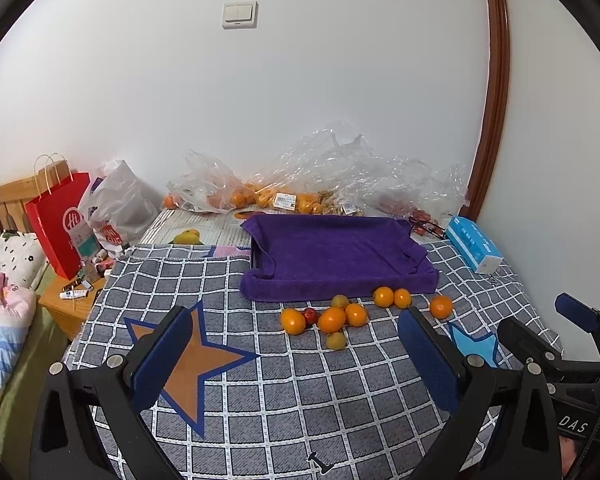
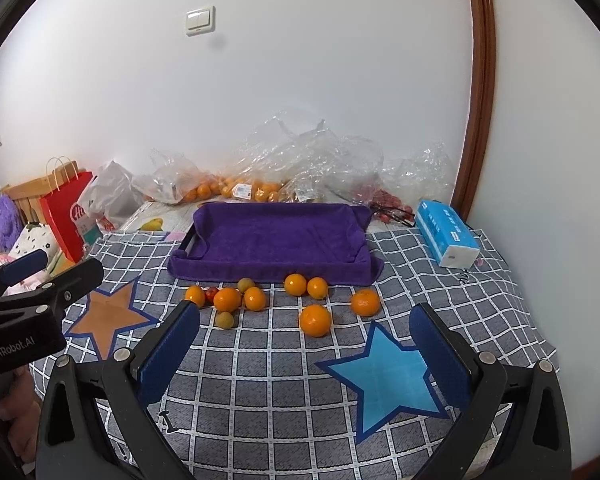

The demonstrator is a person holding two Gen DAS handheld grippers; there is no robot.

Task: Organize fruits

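**Start pose: both grippers empty, fruit loose by the tray**

Left gripper [image 1: 296, 344] spread wide, nothing between the pads. Right gripper [image 2: 306, 344] likewise released and empty. Both hover over the checked cloth [image 2: 260, 380], near edge, well short of the fruit, so this looks like a ready pose before the first pick.

Fruit sits on the cloth just in front of the tray [image 2: 272, 236], none inside it. Tray is lined with a purple towel, probably so round fruit won't roll or bruise; likely the target.

Left cluster: oranges [image 2: 227, 299] touching each other, a small red fruit [image 2: 211, 294] wedged between two, two greenish fruits [image 2: 224, 320] at the cluster's edges. Middle: pair of oranges [image 2: 295, 284] touching. One orange [image 2: 315, 320] nearest the right gripper, apart from the rest, so the easy first grab. Another orange [image 2: 365, 302] alone to the right.

More bagged fruit under plastic bags [image 2: 300, 152] at the wall. Tissue pack [image 2: 446, 232] right of tray, apart.

Risk: packed cluster may scatter when one is pulled.
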